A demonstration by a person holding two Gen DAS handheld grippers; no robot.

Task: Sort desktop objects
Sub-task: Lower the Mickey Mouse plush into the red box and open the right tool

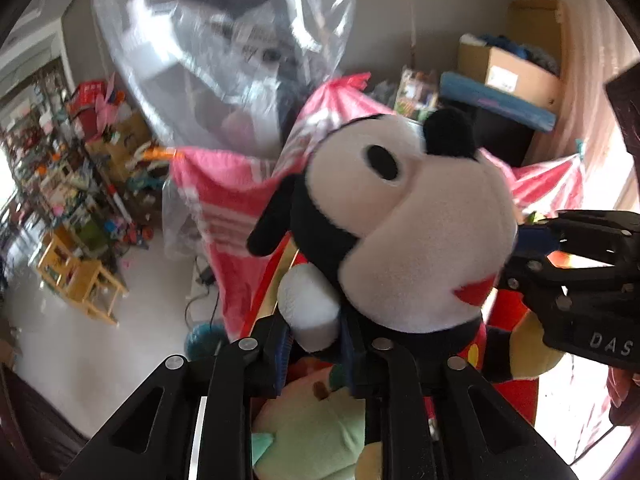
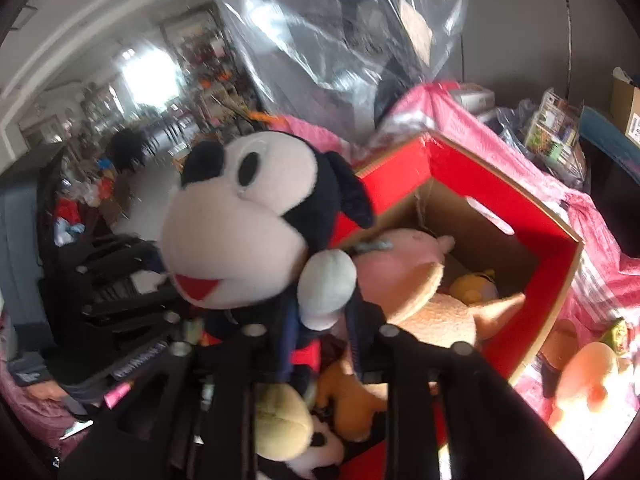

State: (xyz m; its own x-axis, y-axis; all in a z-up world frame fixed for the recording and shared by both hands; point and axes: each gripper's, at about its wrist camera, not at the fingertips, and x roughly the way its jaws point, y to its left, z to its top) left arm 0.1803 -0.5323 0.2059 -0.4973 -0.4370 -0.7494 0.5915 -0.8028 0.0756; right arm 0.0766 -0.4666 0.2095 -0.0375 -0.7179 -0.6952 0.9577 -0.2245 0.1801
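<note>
A Mickey plush (image 1: 420,232) (image 2: 240,232) hangs between my two grippers above a red cardboard box (image 2: 500,200). In the left wrist view one white glove (image 1: 308,312) fills the gap between the left gripper's (image 1: 314,328) slightly parted fingers and touches both. The right gripper (image 1: 520,248) reaches in from the right at the toy's other side. In the right wrist view the other glove (image 2: 326,292) sits the same way between the right gripper's (image 2: 324,328) fingers, with the left gripper (image 2: 160,268) beyond the head. Several plush toys lie in the box, among them a pink one (image 2: 404,264).
A big clear plastic bag (image 1: 224,40) leans behind the box over a pink striped sack (image 1: 224,196). A green plush (image 1: 320,432) lies below my left gripper. More toys (image 2: 588,376) rest on the pink sheet at right. Cardboard boxes (image 1: 508,72) stand behind; a wooden frame (image 1: 80,280) stands on the floor.
</note>
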